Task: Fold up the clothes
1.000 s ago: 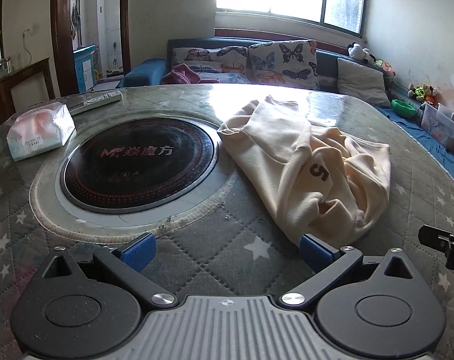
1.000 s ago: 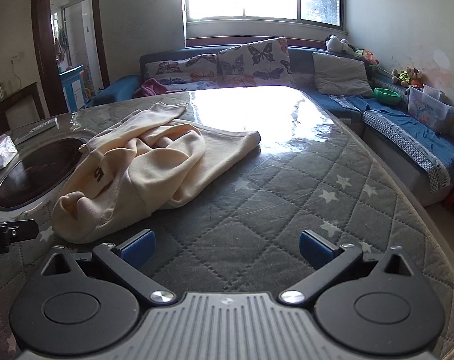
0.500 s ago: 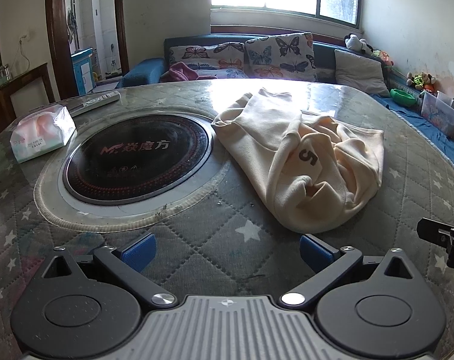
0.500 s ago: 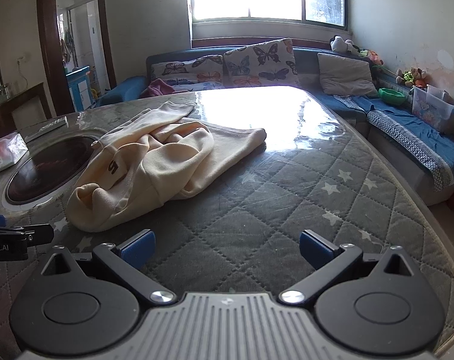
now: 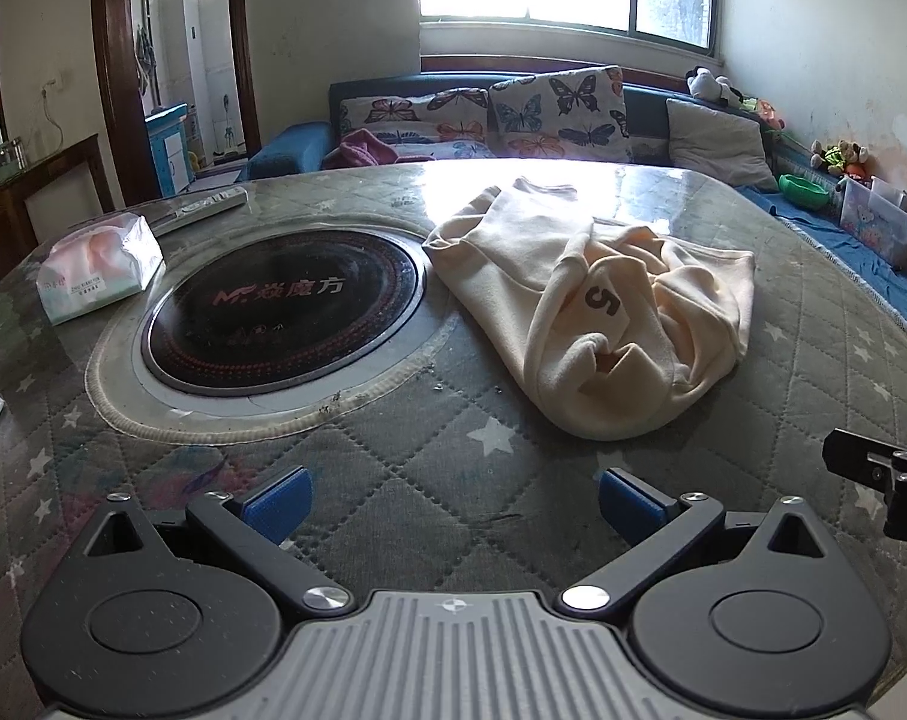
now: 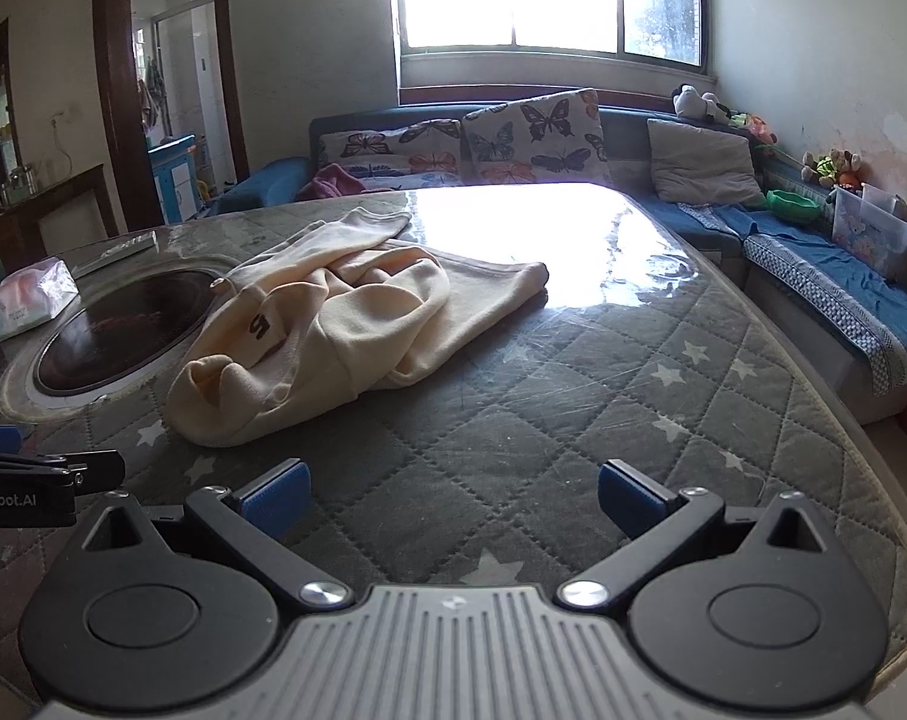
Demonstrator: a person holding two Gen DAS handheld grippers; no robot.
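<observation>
Both blue-padded grippers — left [image 5: 450, 501], right [image 6: 450, 498] — spread wide, empty, above quilted grey star-patterned table [image 6: 573, 420]; crumpled cream sweatshirt [image 5: 597, 306] ahead, untouched.

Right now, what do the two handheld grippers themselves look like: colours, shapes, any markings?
Both match. The left gripper and right gripper each have a ribbed grey centre plate, two round black discs beside it, black angled link arms with silver pivot pins, and blue ribbed finger pads. White lettering ending "nRobot.AI" shows on the left gripper's side in the right wrist view. No cables visible.
</observation>
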